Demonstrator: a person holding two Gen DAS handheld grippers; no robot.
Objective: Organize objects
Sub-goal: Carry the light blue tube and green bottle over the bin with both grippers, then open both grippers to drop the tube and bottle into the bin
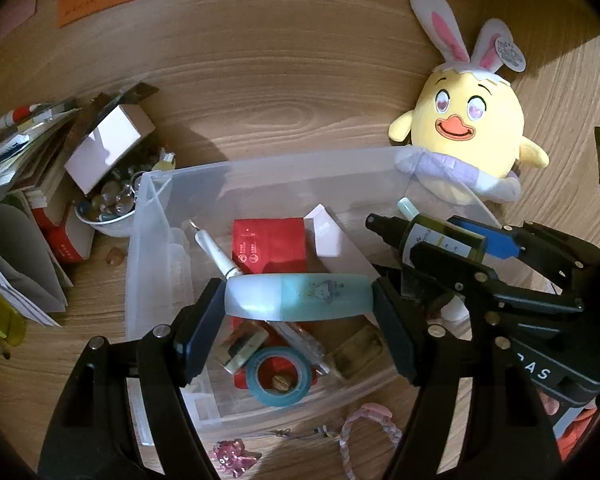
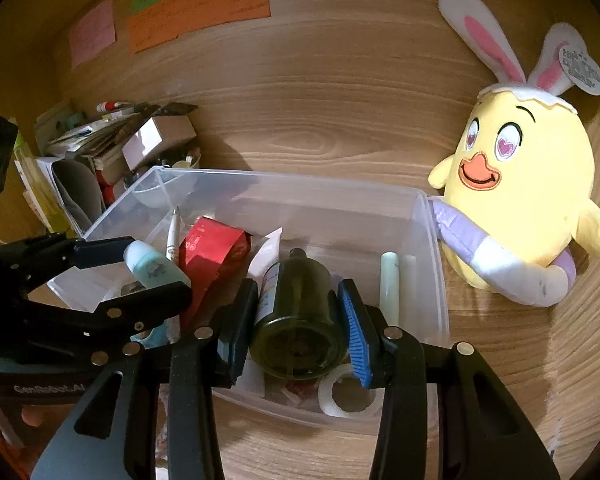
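My left gripper (image 1: pixel 299 300) is shut on a teal and white oval tape dispenser (image 1: pixel 300 294), held crosswise over a clear plastic bin (image 1: pixel 156 264). My right gripper (image 2: pixel 296 304) is shut on a dark green spray bottle (image 2: pixel 298 312), base toward the camera, also above the bin (image 2: pixel 300 182). Each wrist view shows the other hand: the right gripper (image 1: pixel 452 250) with the bottle (image 1: pixel 440 240) to the right, the left gripper (image 2: pixel 140 276) with the dispenser (image 2: pixel 152 266) to the left. In the bin lie a red packet (image 1: pixel 268 244), a white pen (image 1: pixel 214 252) and a teal tape roll (image 1: pixel 278 376).
A yellow plush chick with bunny ears (image 2: pixel 520 200) leans against the bin's right end. Left of the bin stand stacked books, a white box (image 1: pixel 104 148) and a bowl of beads (image 1: pixel 108 208). A pink bracelet (image 1: pixel 364 428) and a pink charm (image 1: pixel 232 456) lie in front of it.
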